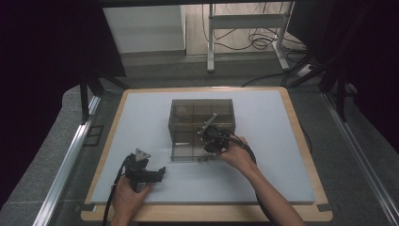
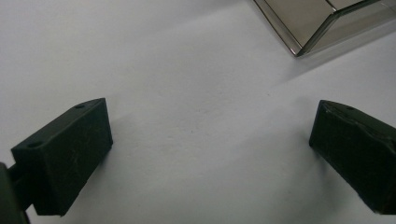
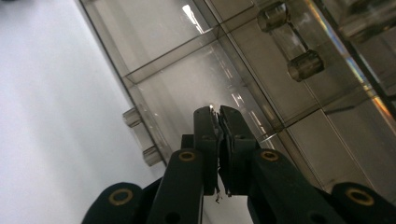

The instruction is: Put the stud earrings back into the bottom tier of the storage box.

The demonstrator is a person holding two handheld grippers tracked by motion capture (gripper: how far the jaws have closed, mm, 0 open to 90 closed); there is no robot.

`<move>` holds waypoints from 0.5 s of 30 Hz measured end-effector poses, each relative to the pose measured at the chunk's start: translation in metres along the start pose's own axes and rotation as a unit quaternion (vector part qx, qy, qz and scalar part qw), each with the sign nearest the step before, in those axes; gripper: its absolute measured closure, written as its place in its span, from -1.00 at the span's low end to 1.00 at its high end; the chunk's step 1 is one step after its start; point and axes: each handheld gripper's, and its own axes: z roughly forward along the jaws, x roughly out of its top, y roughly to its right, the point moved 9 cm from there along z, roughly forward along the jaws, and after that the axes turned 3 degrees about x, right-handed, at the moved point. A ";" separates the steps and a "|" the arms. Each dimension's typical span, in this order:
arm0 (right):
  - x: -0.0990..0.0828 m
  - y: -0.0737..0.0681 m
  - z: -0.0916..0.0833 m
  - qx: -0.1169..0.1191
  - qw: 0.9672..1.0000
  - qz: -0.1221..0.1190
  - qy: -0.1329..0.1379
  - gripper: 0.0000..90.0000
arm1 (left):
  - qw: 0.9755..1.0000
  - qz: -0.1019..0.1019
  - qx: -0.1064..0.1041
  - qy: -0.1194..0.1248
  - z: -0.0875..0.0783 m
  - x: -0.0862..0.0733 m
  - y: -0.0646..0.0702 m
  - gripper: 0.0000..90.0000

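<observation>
Pale surface (image 1: 282, 155) with wooden rim sitting on grey floor (image 1: 42, 160). White metal frame (image 1: 244, 21) standing behind, black cables (image 1: 256, 40) lying under it. Dark curtains (image 1: 42, 42) hanging at both sides. Light falling on pale wall panel (image 1: 143, 28) at back.

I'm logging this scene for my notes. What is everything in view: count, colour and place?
Box: one, clear smoky-grey plastic with inner dividers, middle of the mat.
Mat: one, white, covering the table top.
Table: one, light wood edge showing round the mat.
Frame: one, white metal, on the floor beyond the table, cables beside it.
Left gripper: one, black, near the mat's front edge, jaws wide apart over bare mat.
Right gripper: one, black, at the box's front right, jaws closed together at its clear wall; whether they pinch anything cannot be told.
Hands: two, one holding each gripper.
</observation>
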 end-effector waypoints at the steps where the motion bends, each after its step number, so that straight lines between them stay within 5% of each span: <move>1: 0.000 0.001 0.002 -0.002 1.000 -0.001 -0.001 0.87 | 1.000 0.000 0.000 0.000 0.000 0.000 0.000 -1.00; 15: -0.002 0.006 0.014 -0.004 1.000 0.005 -0.007 0.86 | 1.000 0.000 0.000 0.000 0.000 0.000 0.000 -1.00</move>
